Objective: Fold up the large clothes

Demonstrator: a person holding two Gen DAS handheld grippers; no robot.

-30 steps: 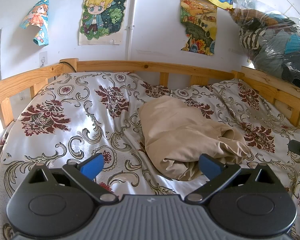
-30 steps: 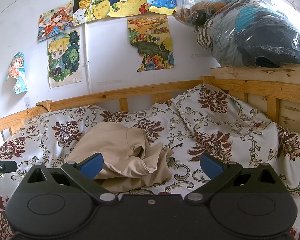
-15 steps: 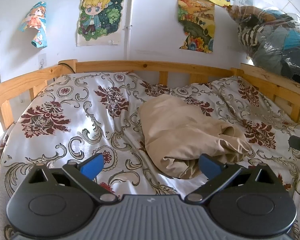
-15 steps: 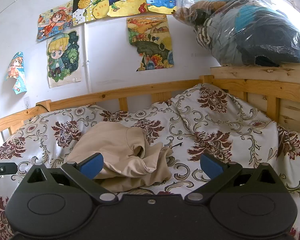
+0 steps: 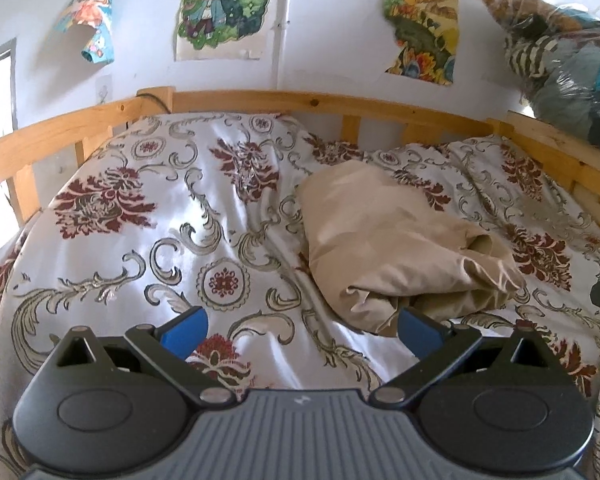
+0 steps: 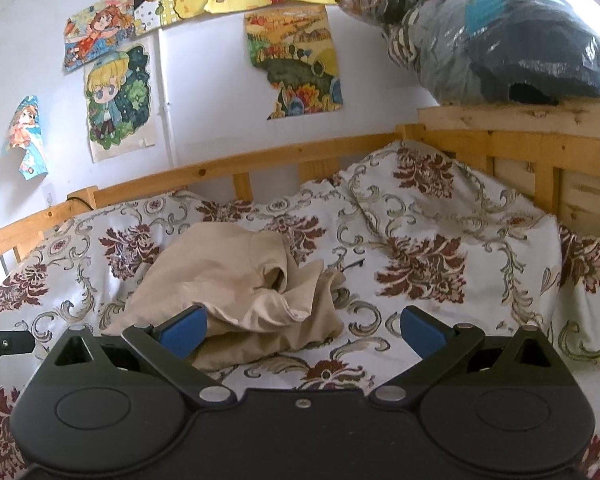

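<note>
A tan piece of clothing (image 5: 396, 248) lies in a soft lump on the bed cover (image 5: 140, 240), about in the middle of the bed and a bit toward the right side rail (image 5: 556, 152). It is not flat and not neat. One end is bunched and rolled under, and an opening like a sleeve or neck hole (image 6: 274, 274) shows on top.

The left gripper (image 5: 302, 330) is spread wide and holds nothing. Its right blue finger sits just in front of the near edge of the lump. The right gripper (image 6: 302, 330) is also spread wide and holds nothing. Its left blue finger is just in front of the lump's near edge too.

Compared with a second ago, the left gripper's view shows the clothing a little bigger and lower, so that gripper has come a bit closer and tipped down toward it. The right gripper's view looks almost the same. The clothing itself has not moved or changed shape.

So nobody is holding the cloth right now. The lump could be a messy pile waiting to be spread out, or a loose bundle partway through. It does not look like a tidy fold. A big plastic bag of clothes (image 6: 500, 32) sits on the wooden shelf at the bed's far right corner.
</note>
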